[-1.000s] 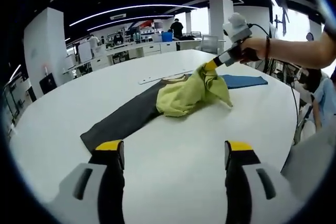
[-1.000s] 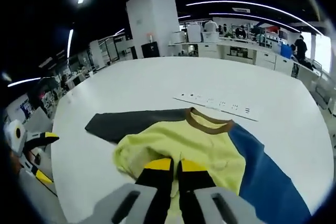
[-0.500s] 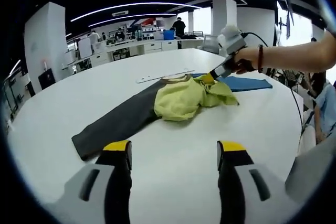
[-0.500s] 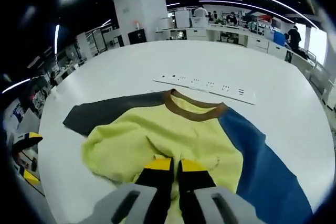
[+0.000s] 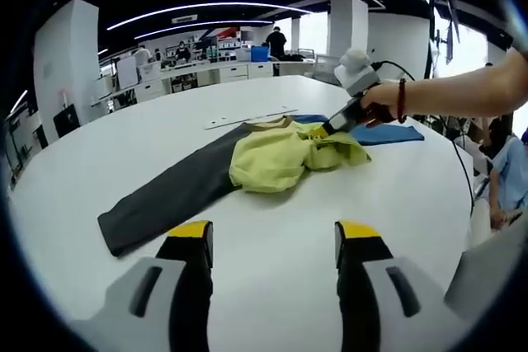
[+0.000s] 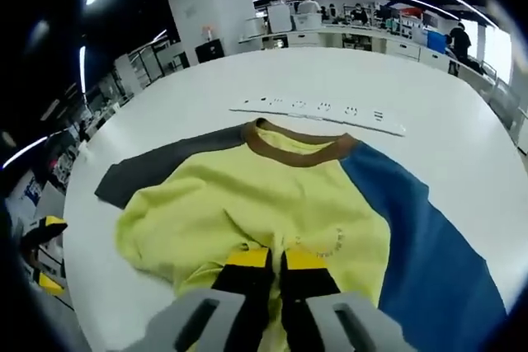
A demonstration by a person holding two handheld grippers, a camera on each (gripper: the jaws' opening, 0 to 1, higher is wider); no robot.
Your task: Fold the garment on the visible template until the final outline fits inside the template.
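Note:
A long-sleeved shirt lies on the white table: yellow body, brown collar, dark grey sleeve and blue sleeve. The yellow body is bunched up over the middle. My right gripper is shut on the yellow hem; in the left gripper view it sits low over the cloth, held by a hand. My left gripper is open above bare table, short of the grey sleeve's cuff; it also appears at the left edge.
A white power strip lies on the table just beyond the collar. Desks, pillars and people stand far behind the table. A seated person is at the table's right edge.
The right gripper has come down toward the table with the yellow cloth, which now lies lower and flatter. The left gripper stays open and has shifted only slightly.

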